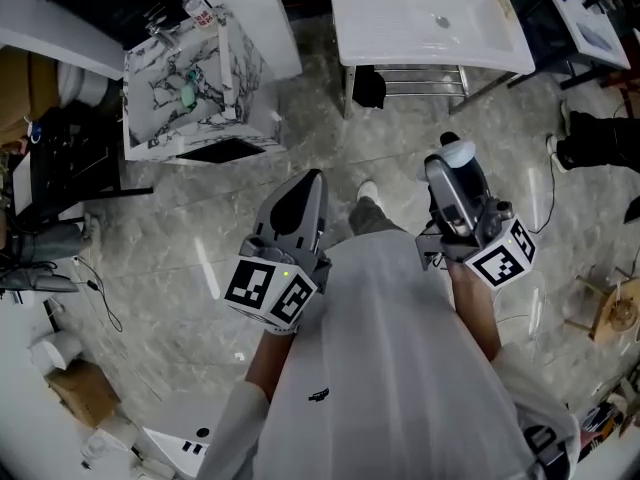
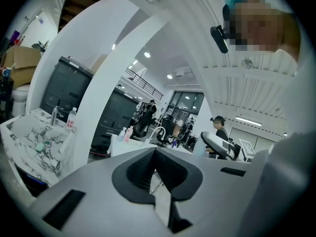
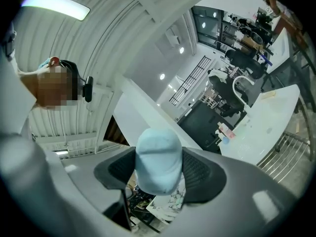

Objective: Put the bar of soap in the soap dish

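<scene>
Right gripper (image 1: pixel 450 160) clamped on the pale blue bar of soap (image 3: pixel 158 158), held up near the person's chest, right side. Soap sat between both pads and most of it poked out past the tips. Left gripper (image 1: pixel 311 180) jaws pressed together, nothing between them, also near the body, left of the other.

Risks: the grip looked to be on the bar's lower end only, so a rounded, likely slick bar could squirt out if squeezed harder or tilted on the way over. The marble basin (image 1: pixel 245 68) stood far left, well apart from the soap, so the carry looked long, and a drop would land on the floor (image 1: pixel 170 268). Going to the white sink (image 1: pixel 420 23), far right, instead would be the wrong target if the dish is not there.

Hard to tell: a small green item (image 1: pixel 187 93) inside the marble basin may be the soap dish, too small to confirm. The person's torso covered the near floor. How far the pads reached along the soap was hidden.
</scene>
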{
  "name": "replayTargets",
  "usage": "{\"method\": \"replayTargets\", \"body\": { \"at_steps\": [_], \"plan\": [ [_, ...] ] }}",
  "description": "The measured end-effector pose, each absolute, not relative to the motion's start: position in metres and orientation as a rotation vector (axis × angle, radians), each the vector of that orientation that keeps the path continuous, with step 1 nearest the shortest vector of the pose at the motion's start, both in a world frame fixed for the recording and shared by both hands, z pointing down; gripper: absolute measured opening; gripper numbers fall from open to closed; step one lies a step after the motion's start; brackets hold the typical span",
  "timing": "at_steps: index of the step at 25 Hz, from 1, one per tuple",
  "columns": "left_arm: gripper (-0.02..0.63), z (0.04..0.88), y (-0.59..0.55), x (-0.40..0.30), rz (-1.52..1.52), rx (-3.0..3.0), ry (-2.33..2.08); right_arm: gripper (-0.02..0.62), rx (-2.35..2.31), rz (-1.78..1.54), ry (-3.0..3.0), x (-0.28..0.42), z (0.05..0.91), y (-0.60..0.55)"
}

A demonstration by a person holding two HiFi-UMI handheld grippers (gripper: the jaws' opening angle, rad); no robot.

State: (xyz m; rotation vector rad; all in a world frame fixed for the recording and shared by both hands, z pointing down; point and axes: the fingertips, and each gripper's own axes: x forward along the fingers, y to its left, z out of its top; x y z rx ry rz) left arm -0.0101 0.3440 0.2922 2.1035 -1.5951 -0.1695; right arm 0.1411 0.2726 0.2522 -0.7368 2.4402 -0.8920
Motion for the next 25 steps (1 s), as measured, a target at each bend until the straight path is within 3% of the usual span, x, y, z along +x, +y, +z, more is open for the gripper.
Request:
{"method": "replayTargets", "body": {
  "at_steps": [12, 25],
  "plan": [
    [0.000, 0.286, 0.239, 0.021, -0.171, 2.070, -1.680, 0.298, -0.633, -0.888, 2.464, 0.164, 0.254, 0.160],
    [0.000, 0.310, 0.204, 0.037, -0.096, 2.056, -1.602, 0.298, -0.713, -0.953, 2.415, 0.183, 0.280, 0.130]
  ]
}}
